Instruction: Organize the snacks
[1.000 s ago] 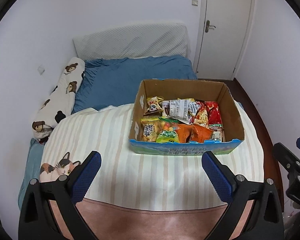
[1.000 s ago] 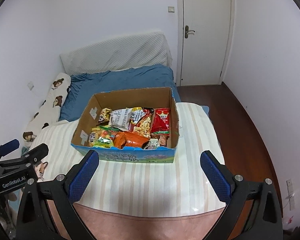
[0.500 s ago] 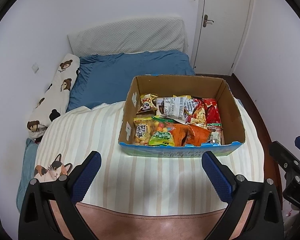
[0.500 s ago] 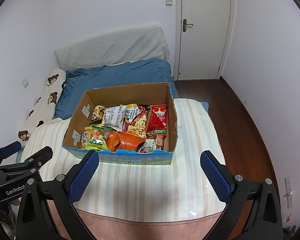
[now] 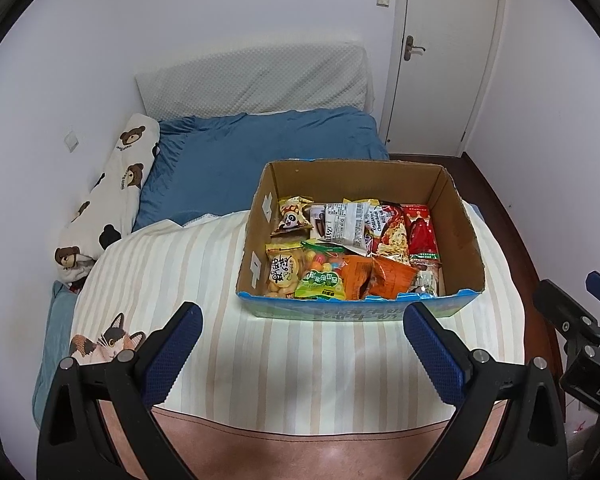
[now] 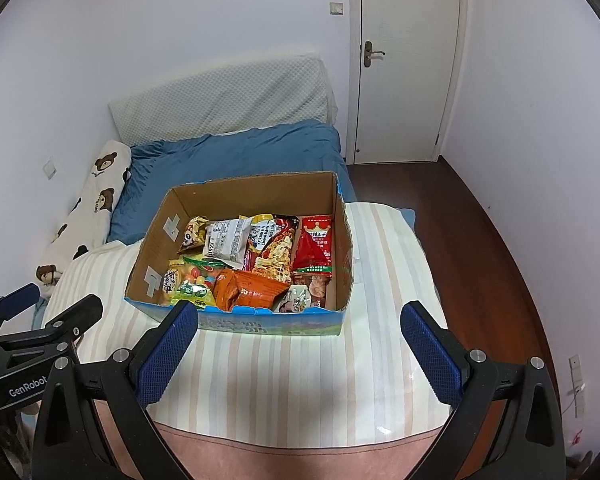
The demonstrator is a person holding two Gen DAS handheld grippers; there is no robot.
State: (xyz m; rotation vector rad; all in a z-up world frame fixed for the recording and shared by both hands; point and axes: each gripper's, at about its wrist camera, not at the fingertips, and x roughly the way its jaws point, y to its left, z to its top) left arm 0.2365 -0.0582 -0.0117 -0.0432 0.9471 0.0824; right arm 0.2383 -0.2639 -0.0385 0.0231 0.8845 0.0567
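Note:
An open cardboard box (image 5: 462, 236) with a blue printed front stands on the striped bedcover; it also shows in the right wrist view (image 6: 342, 248). It holds several snack packets, among them a red packet (image 5: 420, 232), an orange packet (image 5: 380, 278), a white packet (image 5: 342, 226) and a green candy bag (image 5: 320, 276). My left gripper (image 5: 300, 354) is open and empty, a little short of the box's front. My right gripper (image 6: 298, 352) is open and empty, also short of the box front. Each gripper shows at the edge of the other's view.
The striped cover (image 5: 172, 272) lies over a blue sheet (image 5: 252, 152). A bear-print bolster (image 5: 108, 196) lies along the left wall. A white padded headboard (image 5: 252, 80) stands at the back. A shut door (image 6: 404, 60) and dark wooden floor (image 6: 472, 232) are on the right.
Both grippers have moved slightly closer to the box, which sits lower and larger in both views. Both stay open and empty.

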